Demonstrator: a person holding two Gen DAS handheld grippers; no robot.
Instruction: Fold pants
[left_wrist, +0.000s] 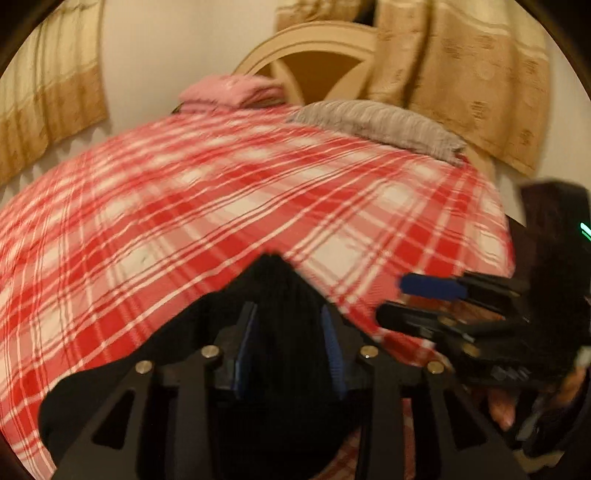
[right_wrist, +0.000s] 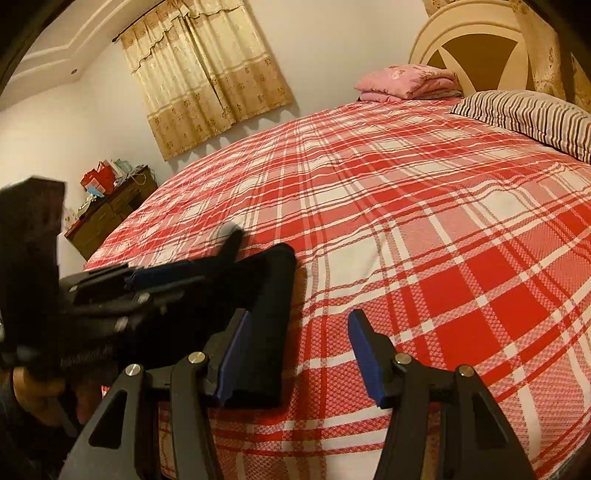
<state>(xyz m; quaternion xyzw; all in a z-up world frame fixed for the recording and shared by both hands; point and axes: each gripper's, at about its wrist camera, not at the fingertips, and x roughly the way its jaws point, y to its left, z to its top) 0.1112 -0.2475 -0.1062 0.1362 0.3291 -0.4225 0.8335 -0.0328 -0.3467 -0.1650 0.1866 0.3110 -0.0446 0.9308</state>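
The left gripper (left_wrist: 291, 345) has its jaws clenched on the black pants (left_wrist: 275, 288); the right gripper (right_wrist: 299, 354), at the pants' three o'clock, has its jaws released over the bed (right_wrist: 424, 221).

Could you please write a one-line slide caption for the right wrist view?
Right gripper open above the red plaid bedspread, beside the black pants held by the left gripper.
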